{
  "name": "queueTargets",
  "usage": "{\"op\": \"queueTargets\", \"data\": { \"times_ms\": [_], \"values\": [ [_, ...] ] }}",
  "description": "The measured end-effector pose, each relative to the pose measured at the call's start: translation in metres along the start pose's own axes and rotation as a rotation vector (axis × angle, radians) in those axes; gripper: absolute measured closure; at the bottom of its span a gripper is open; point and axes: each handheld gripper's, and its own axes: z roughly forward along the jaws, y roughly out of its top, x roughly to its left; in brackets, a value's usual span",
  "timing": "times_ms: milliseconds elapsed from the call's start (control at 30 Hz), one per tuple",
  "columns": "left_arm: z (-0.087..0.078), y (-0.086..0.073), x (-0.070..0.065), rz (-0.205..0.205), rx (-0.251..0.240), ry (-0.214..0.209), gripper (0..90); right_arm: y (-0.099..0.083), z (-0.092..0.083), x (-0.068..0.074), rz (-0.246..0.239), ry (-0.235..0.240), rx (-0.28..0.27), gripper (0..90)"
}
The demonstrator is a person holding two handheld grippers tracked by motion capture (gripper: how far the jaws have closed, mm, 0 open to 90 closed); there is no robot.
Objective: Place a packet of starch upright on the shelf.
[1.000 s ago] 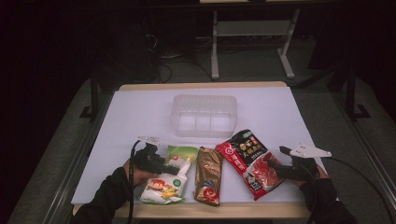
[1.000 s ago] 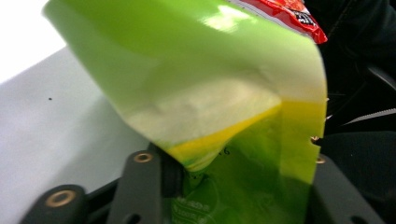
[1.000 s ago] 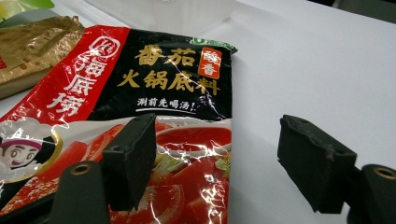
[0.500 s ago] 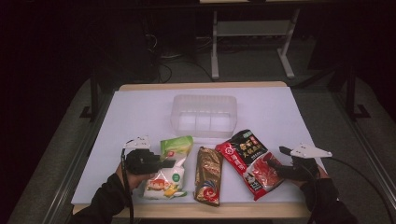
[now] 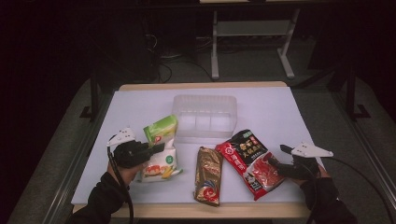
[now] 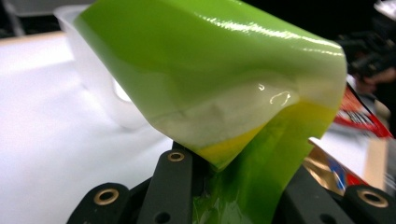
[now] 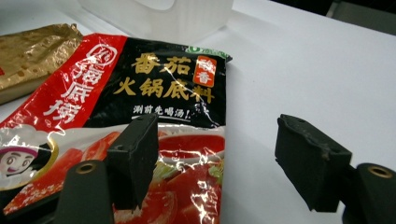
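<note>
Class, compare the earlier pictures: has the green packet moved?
Yes. Held by the left tool, the green packet has tipped up, its top edge nearer the clear tray.

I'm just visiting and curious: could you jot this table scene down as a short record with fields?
Left gripper: shut on the green packet, its upper end raised off the table
Right gripper: jaws open, at the edge of the red packet
Between them: gold packet, lying flat
Behind: clear plastic container
Surface: white table

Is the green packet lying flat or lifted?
Lifted: the left gripper pinches the green packet, its top end raised and bent, bottom end touching the table.
</note>
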Motion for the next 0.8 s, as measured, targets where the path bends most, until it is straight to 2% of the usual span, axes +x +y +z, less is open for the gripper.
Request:
{"op": "queueTargets", "data": {
  "times_ms": [267, 333, 400, 700, 800],
  "values": [
    [-0.003, 0.019, 0.002, -0.001, -0.076, 0.072, 78.6, 0.004, 0.001, 0.000, -0.007, -0.015, -0.036, 30.2],
    [-0.003, 0.024, 0.002, 0.009, -0.094, 0.085, 78.6, 0.004, 0.001, 0.000, -0.011, -0.018, -0.039, 30.2],
    [-0.002, 0.028, 0.002, 0.002, -0.113, 0.093, 78.6, 0.004, 0.001, 0.000, -0.009, -0.015, -0.042, 30.3],
    [0.008, 0.039, 0.003, -0.006, -0.157, 0.124, 78.6, 0.005, 0.000, -0.001, -0.003, -0.026, -0.052, 30.4],
    [0.016, 0.046, 0.004, -0.004, -0.176, 0.148, 78.5, 0.005, 0.001, 0.000, -0.001, -0.030, -0.055, 30.5]
  ]
}}
